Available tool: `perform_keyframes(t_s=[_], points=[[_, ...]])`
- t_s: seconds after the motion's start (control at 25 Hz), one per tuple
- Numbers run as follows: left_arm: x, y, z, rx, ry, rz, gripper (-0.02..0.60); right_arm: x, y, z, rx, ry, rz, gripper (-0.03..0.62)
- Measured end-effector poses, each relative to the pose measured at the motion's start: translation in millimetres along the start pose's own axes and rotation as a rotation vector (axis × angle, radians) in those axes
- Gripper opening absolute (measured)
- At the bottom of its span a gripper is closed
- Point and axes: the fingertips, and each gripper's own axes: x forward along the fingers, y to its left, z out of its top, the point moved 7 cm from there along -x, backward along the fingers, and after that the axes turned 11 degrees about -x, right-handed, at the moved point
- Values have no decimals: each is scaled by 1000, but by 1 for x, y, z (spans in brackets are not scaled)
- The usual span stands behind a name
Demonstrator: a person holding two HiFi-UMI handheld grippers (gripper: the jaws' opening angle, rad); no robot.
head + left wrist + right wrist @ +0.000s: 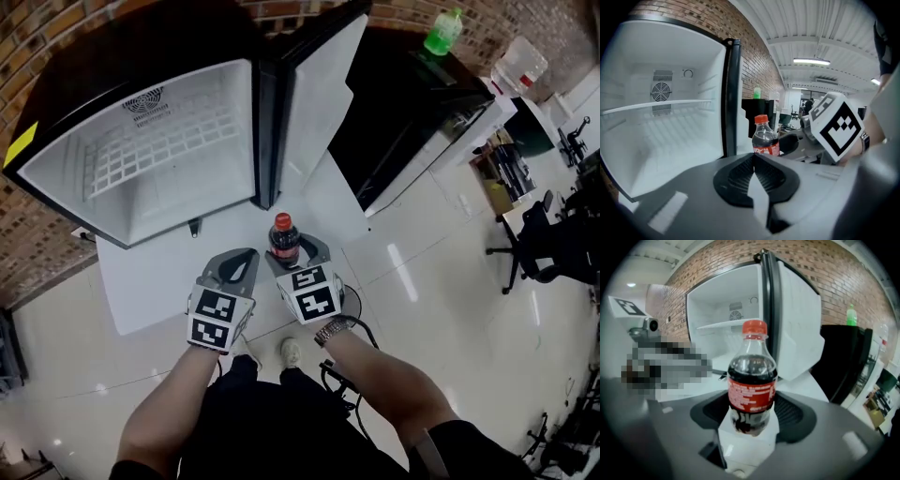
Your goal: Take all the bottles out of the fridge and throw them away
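cola bottle pinched in the right gripper, outside the open fridge

head view: the right gripper [287,255] is clamped on a cola bottle [283,238] with a red cap. it holds the bottle upright above the pale floor [422,281], just in front of the fridge [141,141], whose door [319,84] stands open. the left gripper [240,266] hangs just beside it, its tips pressed together. a green bottle [443,33] stands on a black cabinet [403,112] well off to the right.

left gripper view: the left gripper's jaws meet with nothing between them. beyond them are the cola bottle [765,138] and the right gripper's marker cube [839,126]. to the left is the fridge's white interior with a shelf [656,107].

right gripper view: the jaws squeeze the lower body of the cola bottle [752,380], which stands upright in front of the door's edge. the green bottle [851,315] shows far right.
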Motion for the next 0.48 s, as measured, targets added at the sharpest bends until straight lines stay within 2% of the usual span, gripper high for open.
perform_keyframes(t_s=[0.32,0.48], points=[[63,-104,-38,70,89,-119,3,-69,-42,-114,118,79,-60,301],[90,-142,-55,92,147,-184,3,-90,-54,-159,188,120,-90,301]])
